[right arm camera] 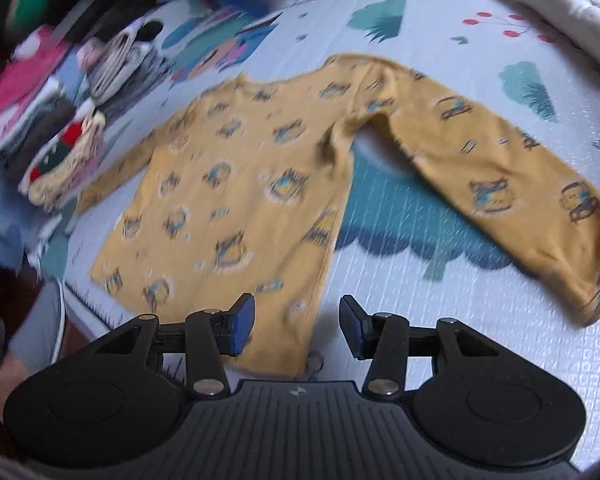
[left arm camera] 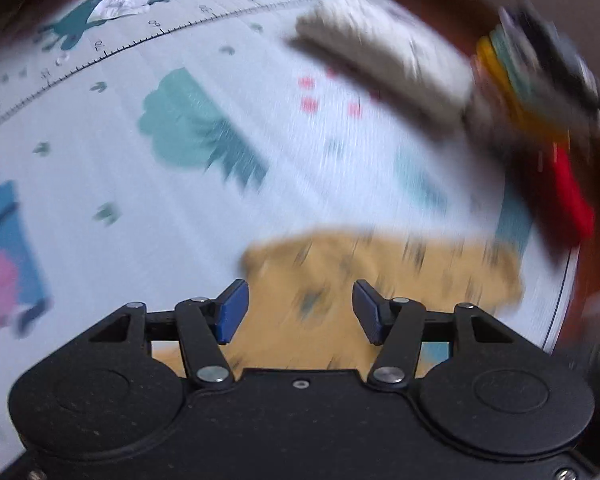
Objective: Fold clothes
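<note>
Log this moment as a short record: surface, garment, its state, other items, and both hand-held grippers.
surface: printed play mat
garment: yellow shirt, long-sleeved, patterned
state: spread flat, unfolded, one sleeve stretched out sideways
other items: folded white cloth at the mat's far edge; clothes pile beside the shirt
left hand-held gripper: open, empty, over the shirt's edge
right hand-held gripper: open, empty, at the shirt's hem

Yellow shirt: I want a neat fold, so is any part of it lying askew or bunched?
Yes. The yellow shirt lies flat on the play mat, but the cloth is puckered at the armpit, where one sleeve angles out.
</note>
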Motion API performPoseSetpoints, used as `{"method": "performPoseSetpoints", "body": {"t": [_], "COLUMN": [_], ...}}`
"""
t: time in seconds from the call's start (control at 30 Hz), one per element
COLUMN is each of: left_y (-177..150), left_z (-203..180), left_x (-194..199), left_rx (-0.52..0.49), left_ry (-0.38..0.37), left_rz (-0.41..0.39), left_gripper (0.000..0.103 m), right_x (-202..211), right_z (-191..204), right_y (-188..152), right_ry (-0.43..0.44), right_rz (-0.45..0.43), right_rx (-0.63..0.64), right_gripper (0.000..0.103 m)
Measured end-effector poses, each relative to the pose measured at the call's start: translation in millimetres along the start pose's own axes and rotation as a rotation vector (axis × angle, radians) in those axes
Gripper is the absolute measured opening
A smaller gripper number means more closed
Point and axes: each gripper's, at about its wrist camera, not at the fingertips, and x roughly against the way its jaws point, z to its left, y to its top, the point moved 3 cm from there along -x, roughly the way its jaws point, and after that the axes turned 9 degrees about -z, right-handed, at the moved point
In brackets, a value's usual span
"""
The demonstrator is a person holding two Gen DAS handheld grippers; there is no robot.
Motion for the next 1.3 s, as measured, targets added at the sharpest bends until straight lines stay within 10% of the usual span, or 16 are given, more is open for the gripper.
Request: {"method": "performPoseSetpoints", "body": {"t": [0.17,0.37,0.57,1.3], "left_y": [15,26,19,10], "left_z": [-5,-57,-67,-69], "left_x": [-60,-91,-106,-123], "left_rx": [0.194,-0.487,-0.703,-0.921], "left_ry": [-0.026,-0.047,-0.081,-0.141], "left_rz": [0.073,0.182,0.284,0.336], "left_gripper": [0.052,0.052,0.052,0.005], "right_x": [2,-4,-5,-8], "right_z": [2,2,4,8], "right_y": [-3,-7,-7,-10], "right_ry": [0.0,0.008,0.006,-0.051], "right_rz": [0.006,0.008,0.008,0.071], "right_rx": [-0.001,0.007,0.012,-0.017], "right_gripper": [0.046,0.039,0.039,0.007]}}
